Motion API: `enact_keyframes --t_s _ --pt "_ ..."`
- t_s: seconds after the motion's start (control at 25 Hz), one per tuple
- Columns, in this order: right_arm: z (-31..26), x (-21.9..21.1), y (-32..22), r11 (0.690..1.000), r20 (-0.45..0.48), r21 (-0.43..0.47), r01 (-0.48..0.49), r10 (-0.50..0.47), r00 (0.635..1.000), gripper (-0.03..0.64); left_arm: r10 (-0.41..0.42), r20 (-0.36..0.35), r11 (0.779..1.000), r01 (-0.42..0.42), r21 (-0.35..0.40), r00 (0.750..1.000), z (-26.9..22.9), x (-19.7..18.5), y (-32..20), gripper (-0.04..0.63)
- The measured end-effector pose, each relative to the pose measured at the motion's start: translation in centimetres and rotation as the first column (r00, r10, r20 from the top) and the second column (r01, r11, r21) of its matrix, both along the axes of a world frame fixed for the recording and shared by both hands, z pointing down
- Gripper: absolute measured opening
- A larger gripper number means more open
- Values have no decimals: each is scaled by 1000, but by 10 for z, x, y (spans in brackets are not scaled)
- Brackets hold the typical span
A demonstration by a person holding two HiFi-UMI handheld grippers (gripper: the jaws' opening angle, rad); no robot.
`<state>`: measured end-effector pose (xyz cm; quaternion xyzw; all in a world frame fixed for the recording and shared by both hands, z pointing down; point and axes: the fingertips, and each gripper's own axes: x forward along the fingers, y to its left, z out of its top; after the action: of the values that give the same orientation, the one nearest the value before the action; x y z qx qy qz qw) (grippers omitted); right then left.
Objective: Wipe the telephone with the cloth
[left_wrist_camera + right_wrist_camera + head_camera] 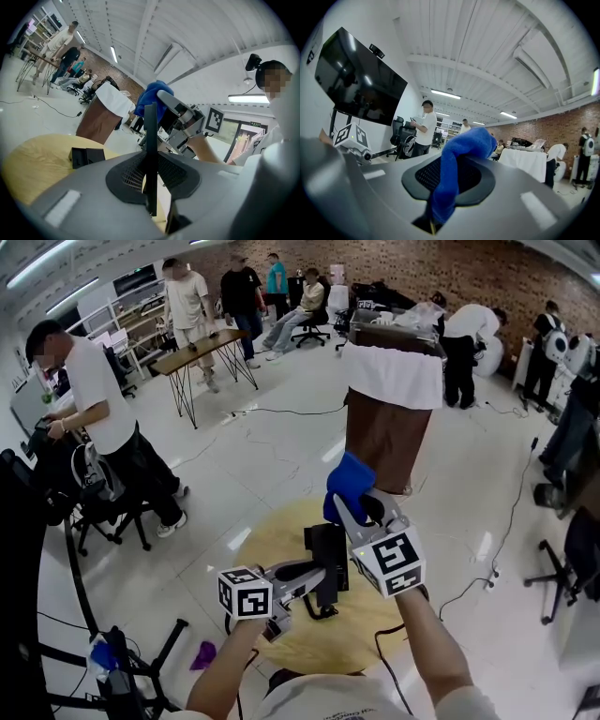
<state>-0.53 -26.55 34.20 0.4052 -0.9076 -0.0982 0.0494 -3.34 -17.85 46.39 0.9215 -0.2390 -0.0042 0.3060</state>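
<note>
Above the round wooden table (281, 540) my left gripper (314, 582) is shut on a black telephone (328, 563) and holds it up. In the left gripper view the telephone (151, 140) shows edge-on as a thin black slab between the jaws. My right gripper (352, 510) is shut on a bunched blue cloth (349, 484), just above and behind the telephone's top; whether they touch I cannot tell. The cloth (457, 164) rises out of the jaws in the right gripper view. The left gripper view shows the cloth (149, 96) past the telephone's upper edge.
A small black box (86, 156) lies on the table beyond the left gripper. A brown bin with a white liner (389, 418) stands right behind the table. Several people stand or sit around the room, one close at the left (103, 418). Cables run across the floor.
</note>
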Motion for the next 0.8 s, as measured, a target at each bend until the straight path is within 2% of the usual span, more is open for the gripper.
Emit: enact_keyframes --t_s 0.8 --pt "32 -10 25 999 -14 -48 17 -18 1000 61 -54 -60 999 55 1 997 -13 -21 -12 61"
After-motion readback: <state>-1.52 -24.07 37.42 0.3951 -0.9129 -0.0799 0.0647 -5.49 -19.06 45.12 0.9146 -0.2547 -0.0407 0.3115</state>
